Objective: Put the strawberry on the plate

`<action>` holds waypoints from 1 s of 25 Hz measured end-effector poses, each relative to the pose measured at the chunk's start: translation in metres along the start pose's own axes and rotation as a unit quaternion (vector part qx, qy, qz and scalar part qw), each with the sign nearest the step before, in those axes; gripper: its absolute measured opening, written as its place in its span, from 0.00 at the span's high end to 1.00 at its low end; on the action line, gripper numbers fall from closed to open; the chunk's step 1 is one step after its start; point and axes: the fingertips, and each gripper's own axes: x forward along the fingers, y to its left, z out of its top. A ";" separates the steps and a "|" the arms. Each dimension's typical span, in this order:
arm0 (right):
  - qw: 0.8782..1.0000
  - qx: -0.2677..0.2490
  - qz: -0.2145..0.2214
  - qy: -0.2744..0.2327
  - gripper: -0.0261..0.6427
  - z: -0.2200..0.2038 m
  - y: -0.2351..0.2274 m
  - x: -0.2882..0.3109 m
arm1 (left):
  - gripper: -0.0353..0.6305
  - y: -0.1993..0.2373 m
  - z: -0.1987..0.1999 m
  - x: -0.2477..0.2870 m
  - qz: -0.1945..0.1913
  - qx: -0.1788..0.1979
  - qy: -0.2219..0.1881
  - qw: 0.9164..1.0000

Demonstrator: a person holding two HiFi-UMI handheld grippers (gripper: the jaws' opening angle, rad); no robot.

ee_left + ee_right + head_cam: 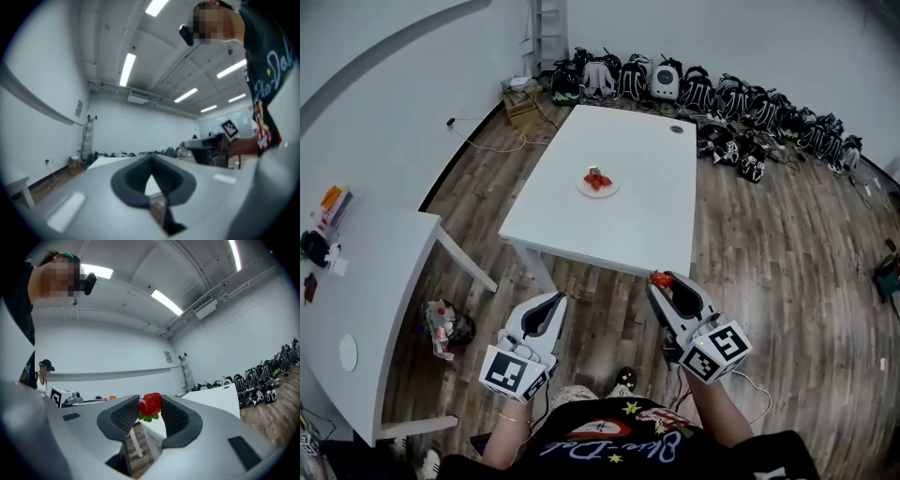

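Note:
A red strawberry [150, 404] with green leaves is pinched between the tips of my right gripper [150, 405]; the head view shows that strawberry [661, 279] at the right gripper [662, 281], just short of the white table's near edge. A white plate [598, 185] with red strawberries [596, 180] on it sits mid-table, well ahead of both grippers. My left gripper [558, 300] hangs over the floor in front of the table, its jaws closed tip to tip with nothing between them, as the left gripper view [150, 161] also shows.
The white table [637, 216] stands on a wood floor. A second white table [366, 281] with small items is at the left, a bag [445, 326] beside its leg. Black backpacks [712, 94] line the far wall, near a ladder [546, 33].

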 end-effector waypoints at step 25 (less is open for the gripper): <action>0.967 -0.115 0.055 0.221 0.73 -0.052 -0.256 0.405 | 0.95 0.277 -0.064 0.297 -0.021 -0.032 0.055 0.998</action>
